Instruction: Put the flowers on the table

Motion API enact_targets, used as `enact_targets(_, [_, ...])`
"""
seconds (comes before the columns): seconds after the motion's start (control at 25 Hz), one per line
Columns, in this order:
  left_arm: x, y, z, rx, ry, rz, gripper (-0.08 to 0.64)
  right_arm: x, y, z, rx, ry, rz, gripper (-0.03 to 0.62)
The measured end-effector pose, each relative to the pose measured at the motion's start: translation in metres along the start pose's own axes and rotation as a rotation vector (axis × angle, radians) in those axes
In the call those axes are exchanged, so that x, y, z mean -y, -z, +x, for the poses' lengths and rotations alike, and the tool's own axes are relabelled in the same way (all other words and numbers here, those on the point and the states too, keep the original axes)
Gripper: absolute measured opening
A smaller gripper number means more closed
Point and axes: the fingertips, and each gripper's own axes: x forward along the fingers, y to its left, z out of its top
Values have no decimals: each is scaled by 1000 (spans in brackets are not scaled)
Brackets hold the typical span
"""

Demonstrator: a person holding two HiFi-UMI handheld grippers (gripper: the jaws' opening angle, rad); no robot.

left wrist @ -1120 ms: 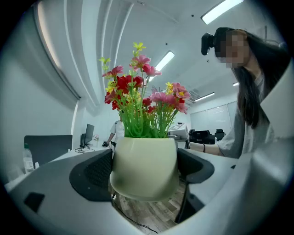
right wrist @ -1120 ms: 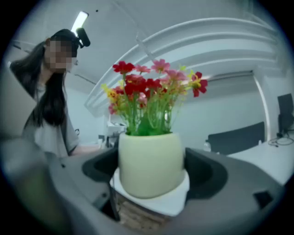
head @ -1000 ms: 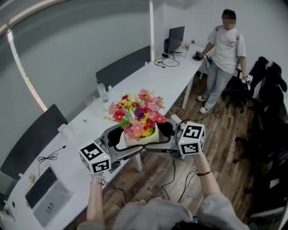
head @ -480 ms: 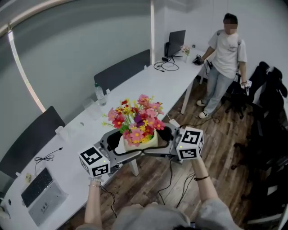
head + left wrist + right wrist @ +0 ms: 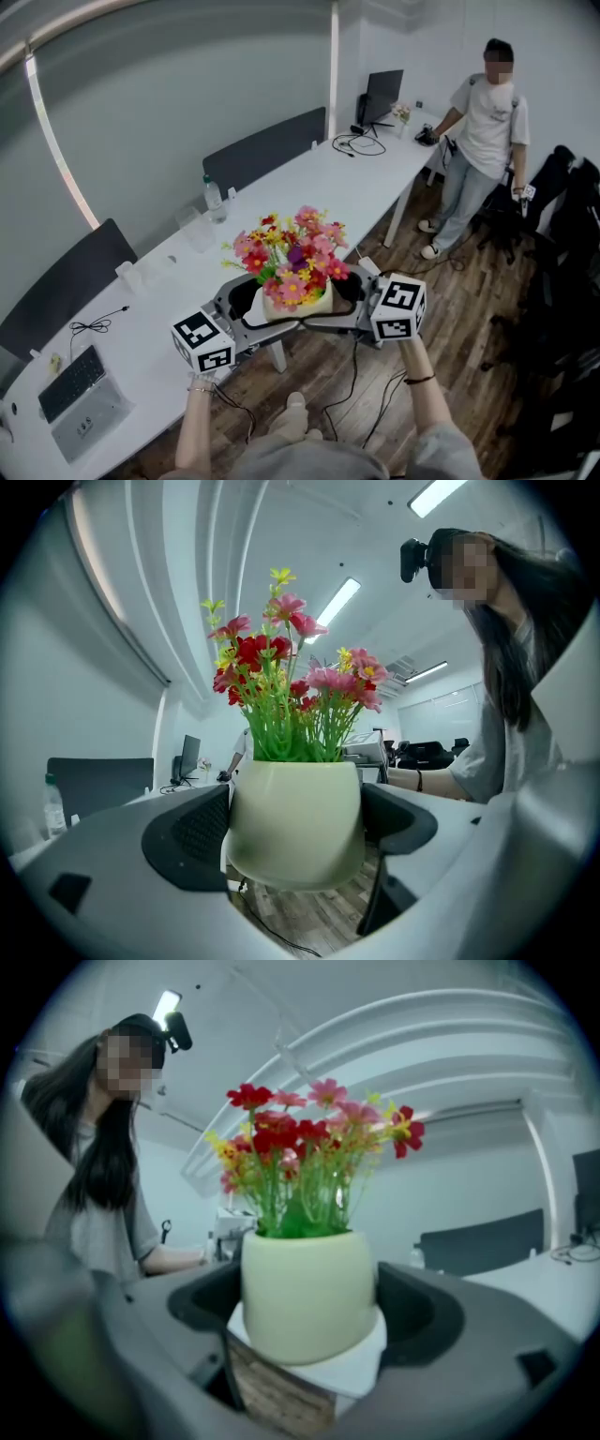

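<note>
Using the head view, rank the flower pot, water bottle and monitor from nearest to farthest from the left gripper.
1. The flower pot, held between the left gripper's jaws.
2. The water bottle, midway along the table.
3. The monitor, at the table's far end.

No word, number or brand name can be read anywhere. The only printed marks are black-and-white square patterns on the marker cube [image 5: 202, 341] of the left hand-held gripper [image 5: 247, 300] and the marker cube [image 5: 398, 308] of the right hand-held gripper [image 5: 345, 289]. The keyboard [image 5: 70, 382] left of the left one is too small to read.
</note>
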Motion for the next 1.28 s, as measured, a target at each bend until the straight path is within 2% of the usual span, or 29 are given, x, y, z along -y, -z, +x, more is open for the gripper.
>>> enact_targets(0.4, [-54,17,31,-12,-14,1,442,63,12,9,-28,-15,-5,446])
enact_targets(0.6, [-97,17,52,-12,-22,-8,442,110,8,15,-43,-20,-7,446])
enact_targets(1.08, [-151,29,75,-18,-26,-15,442,168,16,29,-57,-26,1,446])
enact_targets(1.28, [-175,37,82,-15,-24,-45,442,193,19,38,-77,-22,12,445])
